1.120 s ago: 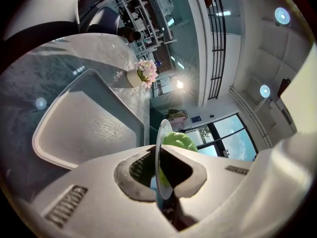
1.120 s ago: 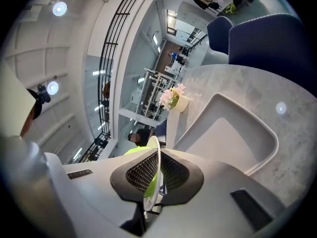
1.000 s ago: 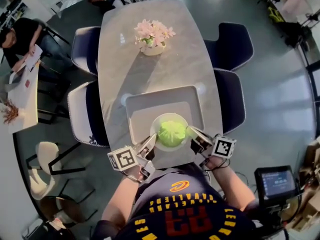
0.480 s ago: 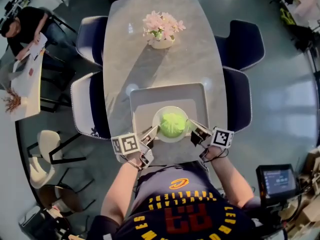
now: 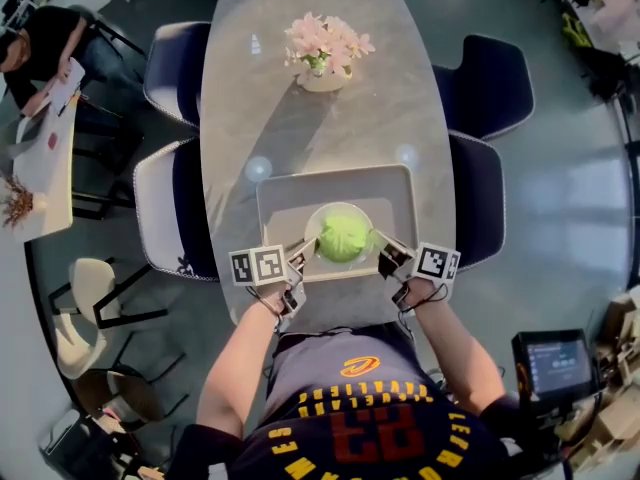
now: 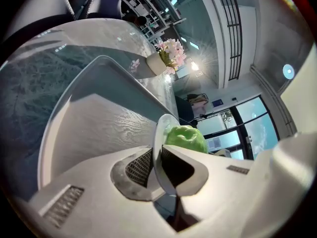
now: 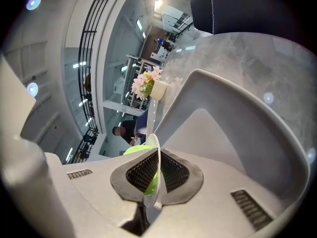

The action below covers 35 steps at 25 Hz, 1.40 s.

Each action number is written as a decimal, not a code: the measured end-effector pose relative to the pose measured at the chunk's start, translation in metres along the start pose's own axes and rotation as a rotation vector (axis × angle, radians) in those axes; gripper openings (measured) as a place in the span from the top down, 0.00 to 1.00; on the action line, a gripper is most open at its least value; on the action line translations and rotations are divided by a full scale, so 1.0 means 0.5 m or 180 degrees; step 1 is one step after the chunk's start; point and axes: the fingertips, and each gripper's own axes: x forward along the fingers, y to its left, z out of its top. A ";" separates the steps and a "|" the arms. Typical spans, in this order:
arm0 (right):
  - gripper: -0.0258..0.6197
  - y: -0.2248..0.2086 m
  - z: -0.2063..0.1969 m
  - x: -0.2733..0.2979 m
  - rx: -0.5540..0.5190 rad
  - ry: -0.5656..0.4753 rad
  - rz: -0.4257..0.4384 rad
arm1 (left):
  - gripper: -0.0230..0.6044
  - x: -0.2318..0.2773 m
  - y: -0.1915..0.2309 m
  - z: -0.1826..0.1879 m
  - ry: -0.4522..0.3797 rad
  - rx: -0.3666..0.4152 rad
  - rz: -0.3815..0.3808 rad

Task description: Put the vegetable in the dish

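Observation:
A pale dish (image 5: 324, 219) holds a round green vegetable (image 5: 343, 236), a cabbage-like head. It hangs over a grey tray (image 5: 290, 200) on the marble table (image 5: 300, 128). My left gripper (image 5: 303, 253) is shut on the dish's left rim (image 6: 159, 138), and the vegetable (image 6: 186, 138) shows past it. My right gripper (image 5: 380, 248) is shut on the right rim (image 7: 155, 155), with green (image 7: 134, 150) behind it.
A vase of pink flowers (image 5: 325, 48) stands at the table's far end. Dark chairs (image 5: 175, 208) line both long sides. A seated person (image 5: 40, 48) works at a side table on the far left. A monitor (image 5: 550, 366) sits at the lower right.
The dish with the vegetable and both grippers have shifted slightly farther over the tray. Both grips stay as they were.

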 end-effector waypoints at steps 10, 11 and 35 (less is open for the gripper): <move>0.93 -0.034 0.022 0.046 -0.0144 0.0077 -0.0082 | 0.88 0.044 0.041 0.006 0.0212 0.0067 0.0342; 0.93 -0.035 0.023 0.048 -0.0210 0.0095 -0.0091 | 0.88 0.046 0.044 0.005 0.0241 0.0075 0.0379; 0.93 -0.071 0.022 0.065 -0.0618 0.0339 -0.0517 | 0.86 0.059 0.066 -0.006 0.0423 0.0363 0.1082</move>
